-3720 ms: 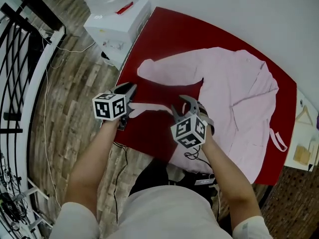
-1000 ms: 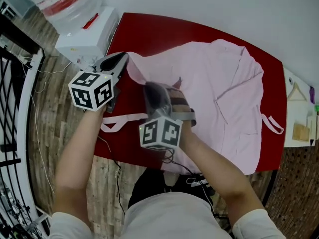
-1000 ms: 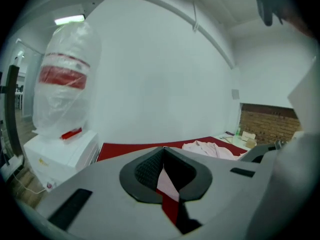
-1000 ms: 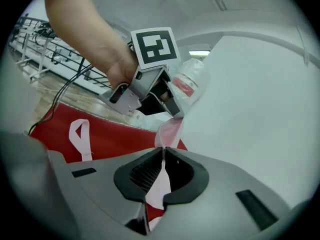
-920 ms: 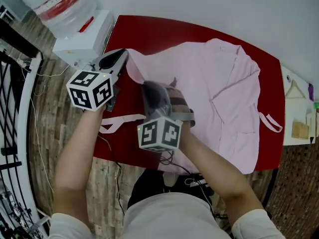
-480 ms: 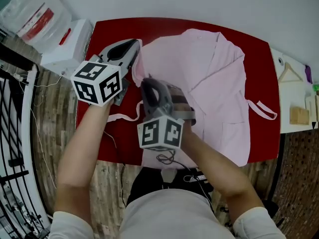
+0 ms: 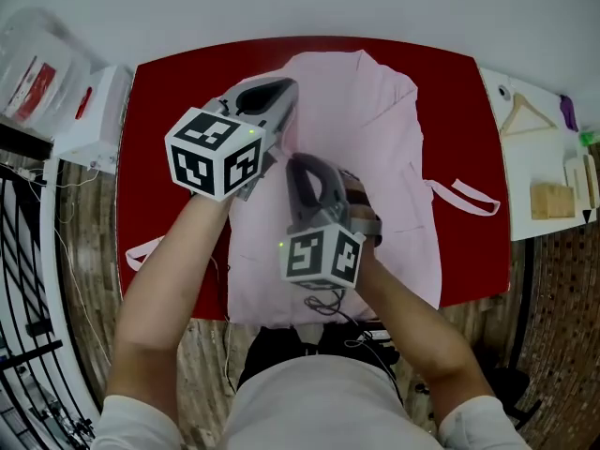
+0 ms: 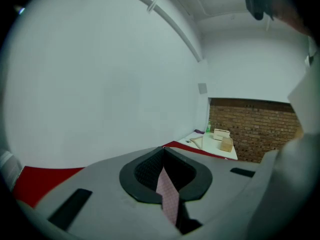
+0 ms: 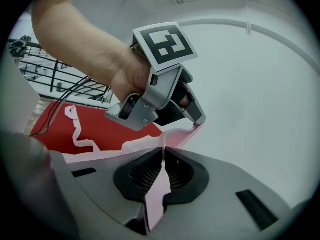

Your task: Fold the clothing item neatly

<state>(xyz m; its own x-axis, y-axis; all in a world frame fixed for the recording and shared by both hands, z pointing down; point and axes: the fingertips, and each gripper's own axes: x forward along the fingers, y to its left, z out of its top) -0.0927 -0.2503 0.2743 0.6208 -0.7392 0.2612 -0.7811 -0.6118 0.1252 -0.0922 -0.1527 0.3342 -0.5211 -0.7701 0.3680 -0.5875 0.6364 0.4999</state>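
Note:
A pale pink garment [image 7: 384, 129] lies on the red table [image 7: 159, 111]. Its left part is lifted over the body. My left gripper [image 7: 285, 97] is raised above the garment's upper left. It is shut on a strip of the pink cloth [image 8: 168, 199], which shows between the pads. My right gripper [image 7: 298, 164] is close beside it, nearer to me, and is also shut on a fold of the cloth [image 9: 159, 184]. In the right gripper view the left gripper [image 9: 199, 123] holds the same raised edge just ahead. A pink belt end [image 7: 141, 251] trails off the table's left edge.
Another belt loop [image 7: 469, 198] lies at the garment's right. A white side table [image 7: 534, 157] on the right holds a wooden hanger [image 7: 525, 115] and a wooden block [image 7: 548, 200]. A white water dispenser [image 7: 89, 120] and a black railing [image 7: 28, 279] stand on the left.
Both grippers have moved right and away from me with the pink cloth, carrying the garment's left part over its body. The belt end has been dragged further left along the table edge.

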